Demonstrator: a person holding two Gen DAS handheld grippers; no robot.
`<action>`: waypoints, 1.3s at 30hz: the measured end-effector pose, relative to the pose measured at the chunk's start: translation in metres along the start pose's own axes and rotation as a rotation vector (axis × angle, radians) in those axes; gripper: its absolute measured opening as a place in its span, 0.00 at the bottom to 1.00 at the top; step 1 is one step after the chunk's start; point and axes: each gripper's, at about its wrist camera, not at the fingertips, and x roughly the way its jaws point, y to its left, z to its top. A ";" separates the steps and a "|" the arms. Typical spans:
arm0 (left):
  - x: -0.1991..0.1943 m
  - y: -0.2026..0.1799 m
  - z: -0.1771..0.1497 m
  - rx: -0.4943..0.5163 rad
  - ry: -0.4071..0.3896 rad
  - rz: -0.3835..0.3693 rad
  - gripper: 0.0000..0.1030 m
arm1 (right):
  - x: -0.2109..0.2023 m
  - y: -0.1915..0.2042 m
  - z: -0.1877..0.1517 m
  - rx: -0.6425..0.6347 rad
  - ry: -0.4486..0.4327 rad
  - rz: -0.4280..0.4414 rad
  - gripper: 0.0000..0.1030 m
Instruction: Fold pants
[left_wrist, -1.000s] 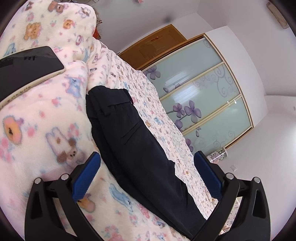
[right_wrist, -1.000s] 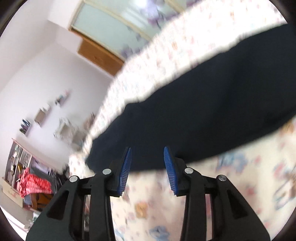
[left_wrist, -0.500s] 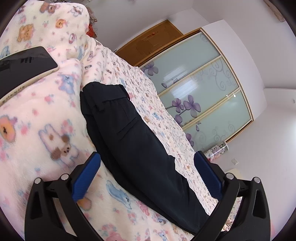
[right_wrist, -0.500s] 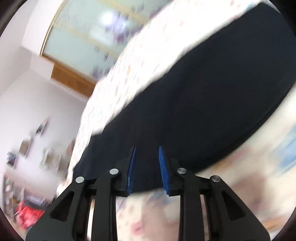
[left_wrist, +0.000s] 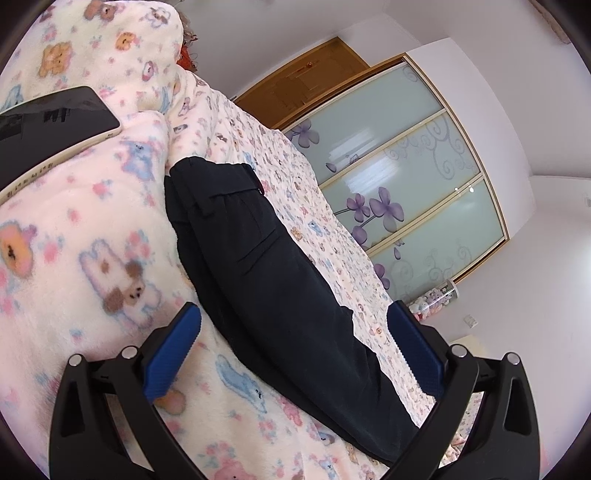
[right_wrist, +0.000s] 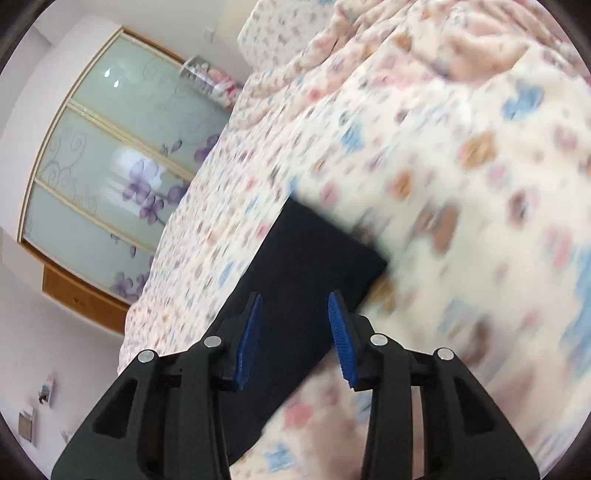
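Note:
Dark navy pants (left_wrist: 273, 280) lie stretched out lengthwise on a bed blanket (left_wrist: 92, 229) printed with bears and rabbits. Their waistband with a pocket flap is at the far end. My left gripper (left_wrist: 295, 354) is wide open and empty, with the pants' leg part between its blue fingers. In the right wrist view the leg end of the pants (right_wrist: 314, 254) lies on the blanket. My right gripper (right_wrist: 295, 332) is open and empty just above that end. This view is blurred by motion.
A black phone or tablet (left_wrist: 48, 122) lies on the raised blanket at the left. A wardrobe with frosted glass sliding doors (left_wrist: 406, 192) and a wooden door (left_wrist: 306, 85) stand beyond the bed. The wardrobe also shows in the right wrist view (right_wrist: 110, 177).
My right gripper has swung along the pants to their leg end and opened a little wider. My left gripper has stayed open and shifted only slightly over the pants.

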 end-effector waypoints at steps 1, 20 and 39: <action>0.001 -0.001 -0.001 0.003 0.002 0.003 0.98 | -0.001 0.000 0.004 -0.034 -0.028 0.037 0.39; 0.012 -0.004 -0.009 0.047 0.030 0.052 0.98 | 0.046 -0.022 0.005 0.026 0.144 -0.018 0.52; 0.013 0.000 -0.008 0.024 0.029 0.050 0.98 | 0.073 0.002 0.016 -0.065 0.113 -0.045 0.53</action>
